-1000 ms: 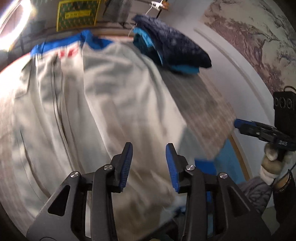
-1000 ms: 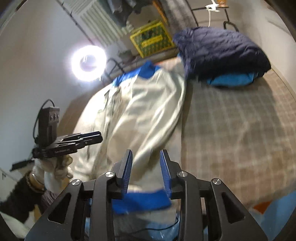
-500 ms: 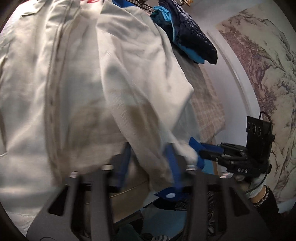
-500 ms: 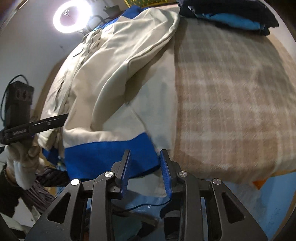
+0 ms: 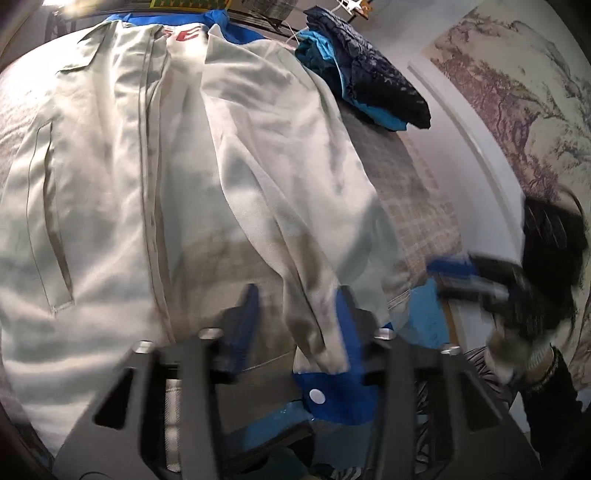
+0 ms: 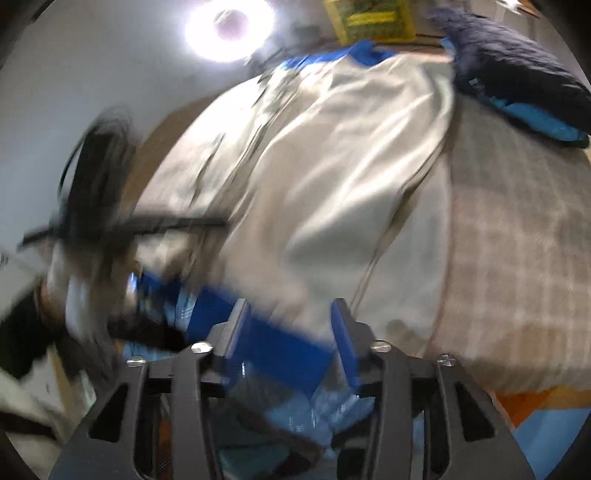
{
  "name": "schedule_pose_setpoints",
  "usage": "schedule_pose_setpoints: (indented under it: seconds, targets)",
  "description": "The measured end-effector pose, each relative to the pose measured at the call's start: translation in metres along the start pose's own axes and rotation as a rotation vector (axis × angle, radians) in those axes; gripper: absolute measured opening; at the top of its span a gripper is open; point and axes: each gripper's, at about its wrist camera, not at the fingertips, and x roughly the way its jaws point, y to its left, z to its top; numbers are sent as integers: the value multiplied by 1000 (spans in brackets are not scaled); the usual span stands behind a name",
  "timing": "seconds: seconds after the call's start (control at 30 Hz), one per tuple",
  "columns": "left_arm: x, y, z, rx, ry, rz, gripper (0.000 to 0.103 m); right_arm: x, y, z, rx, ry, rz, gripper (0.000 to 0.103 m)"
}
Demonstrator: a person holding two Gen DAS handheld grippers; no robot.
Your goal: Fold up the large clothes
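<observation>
A pale grey jacket with blue collar, cuffs and hem lies spread, front up, on the plaid bed cover. My left gripper is at its near edge and its jaws are opening. The folded-in sleeve runs between them and leans on the right finger, and its blue cuff hangs just below. In the right wrist view the jacket fills the middle. My right gripper is at the blue hem band, which sits between its opening jaws. Both views are blurred, and each shows the other gripper at its edge.
A folded pile of dark navy and bright blue clothes sits at the far right of the bed. A ring light and a yellow crate stand beyond the bed. A wall mural is on the right.
Both grippers have come down to the jacket's near edge. Their jaws stand wider than half a second ago, the left around the sleeve, the right around the blue hem.
</observation>
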Motion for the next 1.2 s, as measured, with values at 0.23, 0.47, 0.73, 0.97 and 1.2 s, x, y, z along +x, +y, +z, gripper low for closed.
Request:
schedule_pose_setpoints:
  seconds: [0.23, 0.47, 0.73, 0.97, 1.2]
  targets:
    - [2, 8, -14, -158, 17, -129, 49, 39, -75, 52, 216, -13, -84, 44]
    - [18, -11, -17, -123, 53, -49, 56, 64, -73, 73, 190, -5, -56, 31]
    - [28, -3, -24, -221, 68, -334, 5, 29, -60, 79, 84, -52, -191, 2]
    - [54, 1, -29, -195, 78, -321, 5, 10, -79, 87, 150, -99, -157, 3]
    - [52, -3, -37, -168, 64, -263, 29, 12, -93, 53, 207, -60, -11, 26]
